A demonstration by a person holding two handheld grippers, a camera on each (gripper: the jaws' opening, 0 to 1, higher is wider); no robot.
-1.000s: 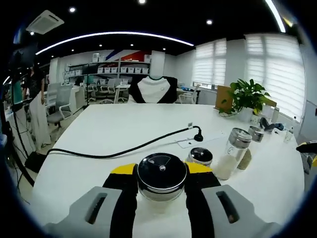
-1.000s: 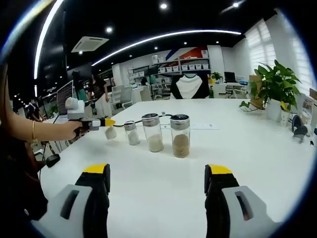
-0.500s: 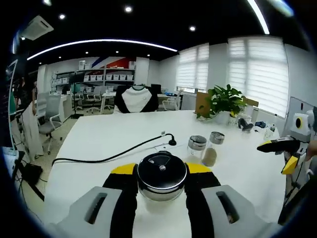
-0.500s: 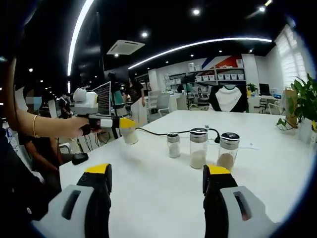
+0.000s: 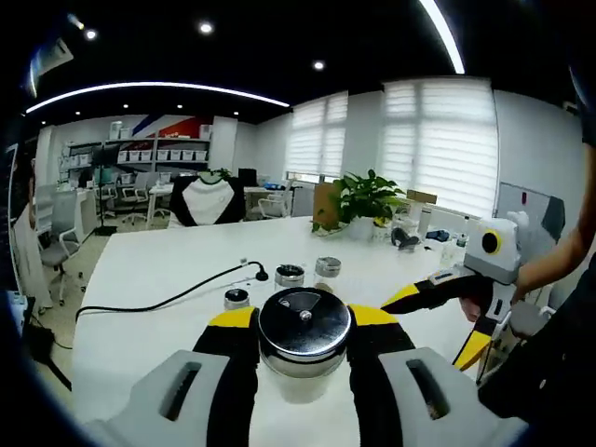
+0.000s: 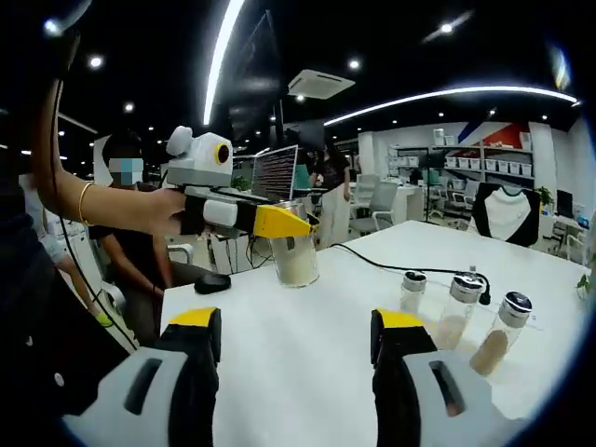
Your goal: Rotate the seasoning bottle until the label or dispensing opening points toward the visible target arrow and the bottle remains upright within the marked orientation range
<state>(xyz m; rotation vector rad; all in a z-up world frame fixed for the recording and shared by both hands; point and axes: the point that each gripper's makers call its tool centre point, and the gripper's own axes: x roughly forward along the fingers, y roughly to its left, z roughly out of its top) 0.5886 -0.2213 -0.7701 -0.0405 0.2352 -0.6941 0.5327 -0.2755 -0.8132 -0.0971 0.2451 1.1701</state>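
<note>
Seasoning bottle (image 5: pixel 304 335) sits clamped between the yellow-tipped fingers (image 5: pixel 233 321) of the left gripper (image 5: pixel 304 326) in the left gripper view, seen from above: black lid with a chrome rim and a small central stud, upright relative to the camera, raised off the white bench (image 5: pixel 168 270). Beyond it on the bench stand three smaller bottles (image 5: pixel 290 275) with metal caps, close together, and a black cable (image 5: pixel 158 300) that runs from the left and ends in a plug near them. A potted plant (image 5: pixel 365 200) stands at the far edge by the blinds. The right gripper (image 5: pixel 466 312) comes in from the right, held in a hand (image 5: pixel 535 279); its fingers stand apart with nothing between them. In the right gripper view, the right gripper's (image 6: pixel 296 345) own two fingers (image 6: pixel 197 321) rise from the bottom, spread wide, empty, above bare bench (image 6: pixel 307 326). The left gripper (image 6: pixel 279 228) enters from the left, held by a hand (image 6: pixel 163 212) with a bracelet on the wrist; the seasoning bottle (image 6: pixel 295 259) hangs between its fingers, glass body with pale contents, clear of the bench, roughly upright. Three bottles (image 6: pixel 456 312) stand in a row to the right, with pale to brown contents, the cable (image 6: pixel 410 268) just behind them. A person (image 6: pixel 140 242) and a monitor (image 6: pixel 277 174) show in the background. No arrow marking can be made out on the bench.
</note>
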